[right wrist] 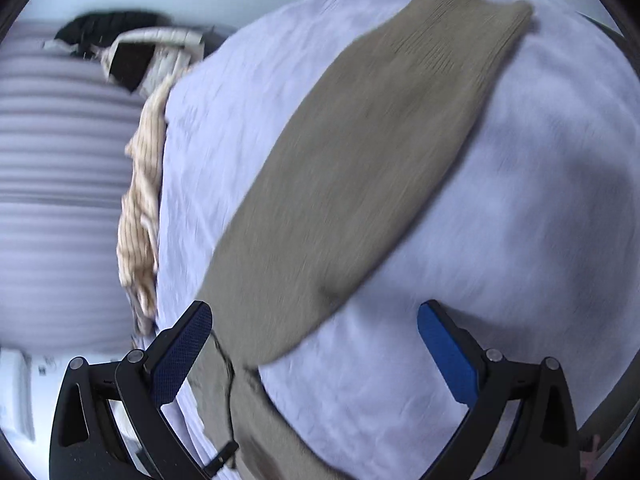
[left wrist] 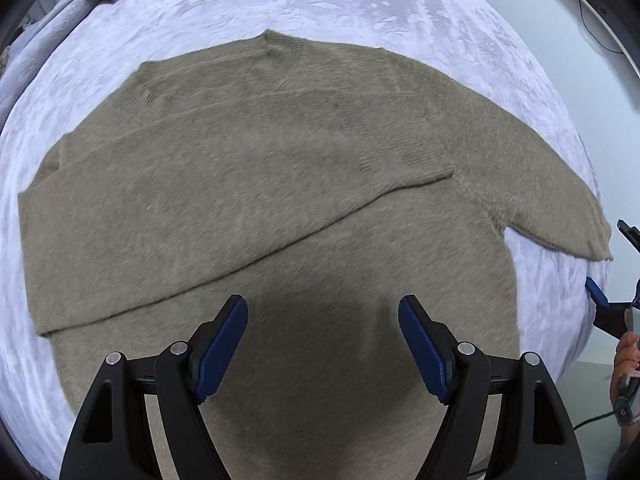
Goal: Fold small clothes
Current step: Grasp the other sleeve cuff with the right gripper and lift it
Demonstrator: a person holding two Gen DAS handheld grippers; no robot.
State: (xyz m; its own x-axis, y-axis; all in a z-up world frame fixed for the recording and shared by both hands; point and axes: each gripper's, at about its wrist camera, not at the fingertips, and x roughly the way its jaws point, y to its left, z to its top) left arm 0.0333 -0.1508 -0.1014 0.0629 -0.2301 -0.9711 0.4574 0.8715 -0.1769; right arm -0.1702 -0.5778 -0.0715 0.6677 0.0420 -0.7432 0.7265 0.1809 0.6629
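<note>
Left wrist view, sweater (left wrist: 256, 184) flat on lavender bedspread (left wrist: 360, 12), both grippers' jaws wide open, empty, striped garment (right wrist: 140, 208) beside.

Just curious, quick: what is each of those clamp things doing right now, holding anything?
Left gripper: open, empty, above the sweater.
Right gripper: open wide, holding nothing; a sleeve lies below.

lavender bedspread (left wrist: 360, 4) over bed, pale wall (left wrist: 560, 20) with dark cable (left wrist: 592, 28), clothes pile (right wrist: 140, 200) at edge.
</note>
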